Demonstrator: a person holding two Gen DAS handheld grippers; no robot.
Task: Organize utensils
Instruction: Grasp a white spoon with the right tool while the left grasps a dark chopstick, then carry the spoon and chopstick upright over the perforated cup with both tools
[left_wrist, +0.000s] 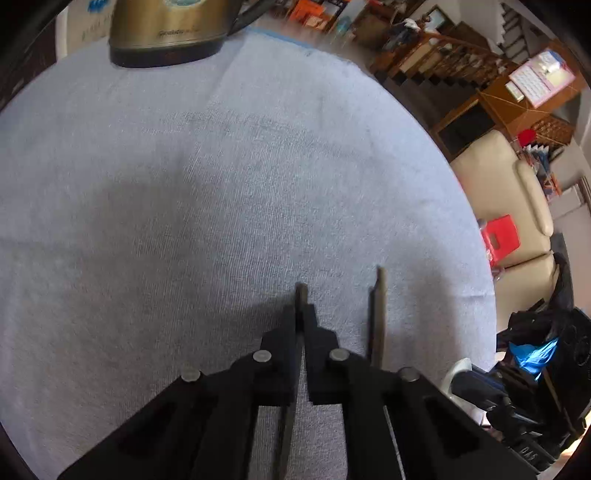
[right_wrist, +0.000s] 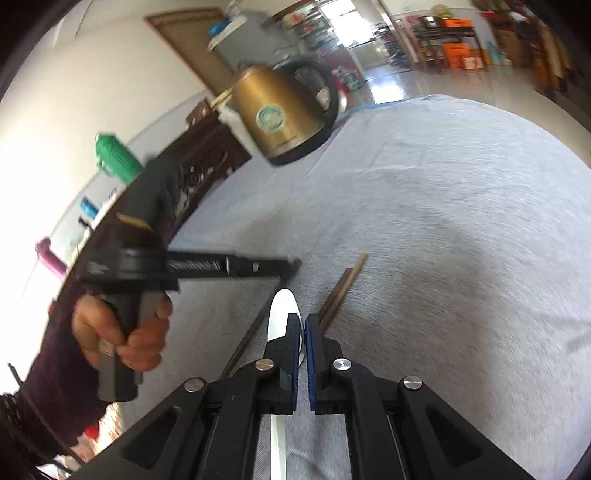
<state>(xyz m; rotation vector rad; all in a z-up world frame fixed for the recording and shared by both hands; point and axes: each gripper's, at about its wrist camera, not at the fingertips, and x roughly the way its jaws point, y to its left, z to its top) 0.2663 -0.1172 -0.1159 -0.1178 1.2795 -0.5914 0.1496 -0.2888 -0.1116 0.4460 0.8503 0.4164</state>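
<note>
I have a chopstick (left_wrist: 301, 295) pinched in my left gripper (left_wrist: 302, 314), jaws closed on it near its far end, tip poking out just past the fingertips. It is thin, stiff and light, likely smooth, so I judge it could swivel in the pads; a hold nearer the middle would steady it. A second chopstick (left_wrist: 378, 314) lies just beside on the cloth (left_wrist: 184, 184), apart from the jaws. My right gripper (right_wrist: 303, 325) is shut on a white spoon (right_wrist: 280, 310), held by the neck behind the bowl; it looks hard, glossy and perhaps brittle, so I would set it down gently. Count: two chopsticks, one spoon, one kettle (right_wrist: 284, 114) at the cloth's far edge.
</note>
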